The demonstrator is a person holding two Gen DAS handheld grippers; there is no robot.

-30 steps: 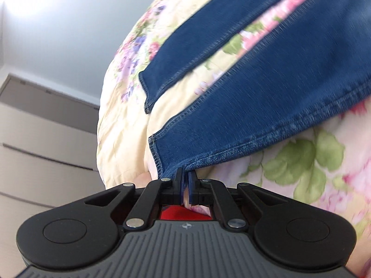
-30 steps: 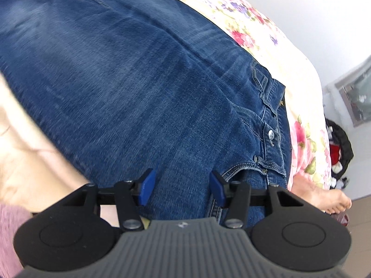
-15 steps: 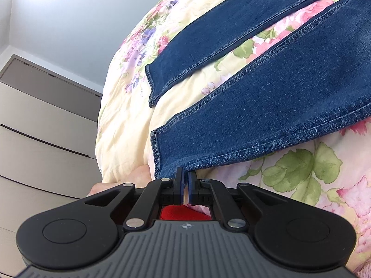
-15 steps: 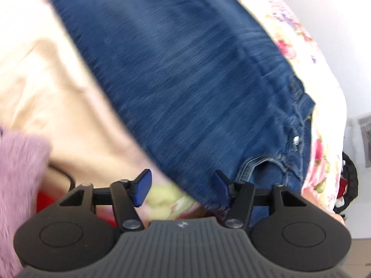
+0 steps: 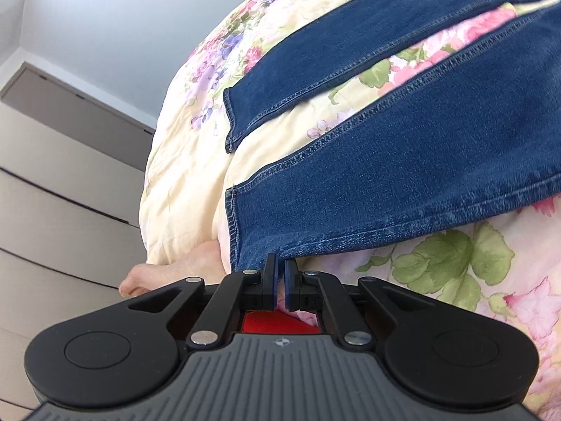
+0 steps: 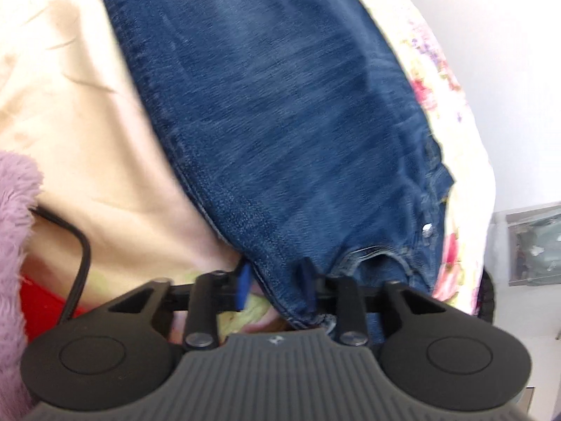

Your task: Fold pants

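Observation:
Blue jeans lie spread on a floral bedspread [image 5: 455,270]. In the left wrist view the near leg [image 5: 403,182] runs up to the right, with the far leg [image 5: 350,66] beyond it. My left gripper [image 5: 279,277] is shut on the hem corner of the near leg. The right wrist view shows the hip and waist part of the jeans [image 6: 280,122], with the metal button [image 6: 427,227] at the right. My right gripper [image 6: 275,282] is closing around the side seam near the waistband. Denim fills the gap between its jaws, which still stand apart.
A person's bare foot [image 5: 175,270] rests beside the bed, by pale drawer fronts [image 5: 63,182]. A purple fuzzy sleeve [image 6: 14,228], a black cable [image 6: 82,245] and something red [image 6: 38,301] sit left of the right gripper. A clear box [image 6: 533,242] stands past the bed's right edge.
The right gripper rolled and slid to the jeans' side edge, and its jaws narrowed around the denim seam. The left gripper rolled slightly, still holding the hem.

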